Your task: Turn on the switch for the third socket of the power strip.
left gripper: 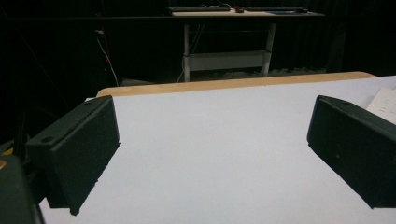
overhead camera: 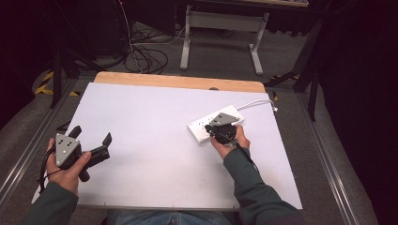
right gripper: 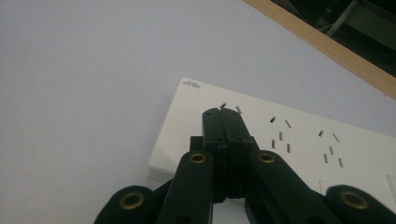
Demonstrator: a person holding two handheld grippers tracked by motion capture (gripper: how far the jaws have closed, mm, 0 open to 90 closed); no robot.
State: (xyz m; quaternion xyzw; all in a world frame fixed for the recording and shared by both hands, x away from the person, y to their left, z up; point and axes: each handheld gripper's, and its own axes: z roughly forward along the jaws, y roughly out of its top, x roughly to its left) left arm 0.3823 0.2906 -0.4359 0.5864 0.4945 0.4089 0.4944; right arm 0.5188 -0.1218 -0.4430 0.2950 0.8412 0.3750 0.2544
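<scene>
A white power strip (overhead camera: 213, 123) lies at the right of the white table, its white cord (overhead camera: 257, 103) running to the far right edge. My right gripper (overhead camera: 210, 128) hangs over the strip's near end, jaws pressed flat together with nothing between them. In the right gripper view the closed tips (right gripper: 223, 113) sit just above the strip (right gripper: 299, 140), by the slots nearest its end. My left gripper (overhead camera: 91, 135) rests in a hand at the table's left front, jaws spread wide and empty. The left gripper view has its black pads (left gripper: 79, 149) far apart over bare table.
The white table top (overhead camera: 155, 145) has a wooden strip (overhead camera: 178, 82) along its far edge. Beyond it stand a desk frame (overhead camera: 220, 28) and loose cables (overhead camera: 145, 56) on the floor. A metal rail (overhead camera: 328, 164) runs along the right side.
</scene>
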